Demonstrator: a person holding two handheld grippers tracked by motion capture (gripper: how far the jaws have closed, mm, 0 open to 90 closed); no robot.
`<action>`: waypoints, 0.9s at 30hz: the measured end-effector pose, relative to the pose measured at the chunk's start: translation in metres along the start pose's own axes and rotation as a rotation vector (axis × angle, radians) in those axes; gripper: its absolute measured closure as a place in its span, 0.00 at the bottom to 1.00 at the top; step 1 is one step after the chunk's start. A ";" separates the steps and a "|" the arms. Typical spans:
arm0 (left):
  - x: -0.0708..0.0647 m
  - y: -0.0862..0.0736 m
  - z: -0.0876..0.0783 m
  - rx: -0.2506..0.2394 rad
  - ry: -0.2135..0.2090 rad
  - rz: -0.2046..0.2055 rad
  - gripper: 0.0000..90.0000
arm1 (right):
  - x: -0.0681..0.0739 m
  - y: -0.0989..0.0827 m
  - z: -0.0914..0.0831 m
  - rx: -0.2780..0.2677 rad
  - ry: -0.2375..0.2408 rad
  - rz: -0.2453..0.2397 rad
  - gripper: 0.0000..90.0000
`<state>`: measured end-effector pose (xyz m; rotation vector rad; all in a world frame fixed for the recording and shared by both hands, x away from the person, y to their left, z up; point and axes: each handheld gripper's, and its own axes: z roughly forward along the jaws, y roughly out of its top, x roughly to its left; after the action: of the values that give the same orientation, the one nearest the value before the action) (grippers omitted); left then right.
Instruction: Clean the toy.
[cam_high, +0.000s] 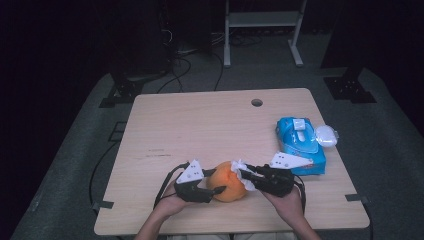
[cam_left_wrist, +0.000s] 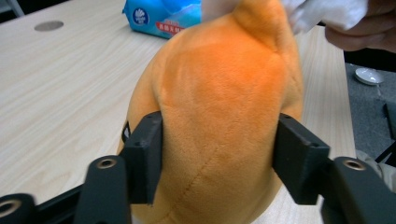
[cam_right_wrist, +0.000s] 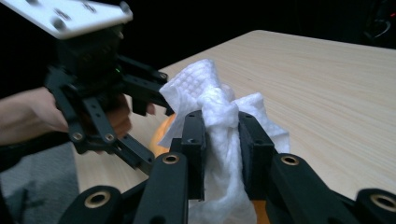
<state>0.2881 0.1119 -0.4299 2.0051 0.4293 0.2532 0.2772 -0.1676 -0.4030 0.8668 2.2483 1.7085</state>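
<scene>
Item: orange plush toy (cam_high: 229, 181), standing on the near-centre part of the desk (cam_high: 200, 125), close to the front edge. Holder: left tool (cam_high: 212, 191), jaws part-closed with a pad pressed into each flank of the plush, as the left gripper view shows (cam_left_wrist: 219, 121); grip looks firm, with the fabric bulging slightly between the pads. Wiper: right tool (cam_high: 248, 176), jaws drawn nearly together on a bunched white wipe (cam_right_wrist: 219, 116), the wad standing up above the pads and hanging below them; the wipe meets the toy at its upper right side. Step in hand, as judged: cleaning the plush surface while it is steadied. Handling notes: keep the left clamp steady and low so the toy does not roll; stroke with the free wad of tissue rather than the hard jaw tips; work along the pile in short passes, and turn the toy with the left hand to present fresh areas rather than reaching round. Nearby stock: blue wipe packet (cam_high: 300, 145), lid flap open, just behind and to the right of the right tool, apart from the toy. Clearances: front desk edge lies near both hands, so strokes are better directed away from it; broad bare desk lies behind and to the left, up to the round cable hole (cam_high: 257, 102); the packet limits sweep on the right.
</scene>
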 end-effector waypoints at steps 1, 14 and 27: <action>0.000 0.001 -0.002 -0.005 -0.009 -0.012 0.47 | -0.001 -0.001 0.000 0.005 -0.008 0.003 0.82; 0.001 0.007 -0.009 -0.016 -0.015 -0.035 0.49 | 0.002 0.001 0.001 0.008 -0.013 -0.014 0.82; -0.002 0.012 -0.007 -0.007 -0.017 -0.041 0.49 | 0.004 0.001 0.002 0.022 -0.027 -0.037 0.82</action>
<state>0.2862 0.1125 -0.4161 1.9879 0.4574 0.2119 0.2747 -0.1636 -0.4020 0.8424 2.2555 1.6493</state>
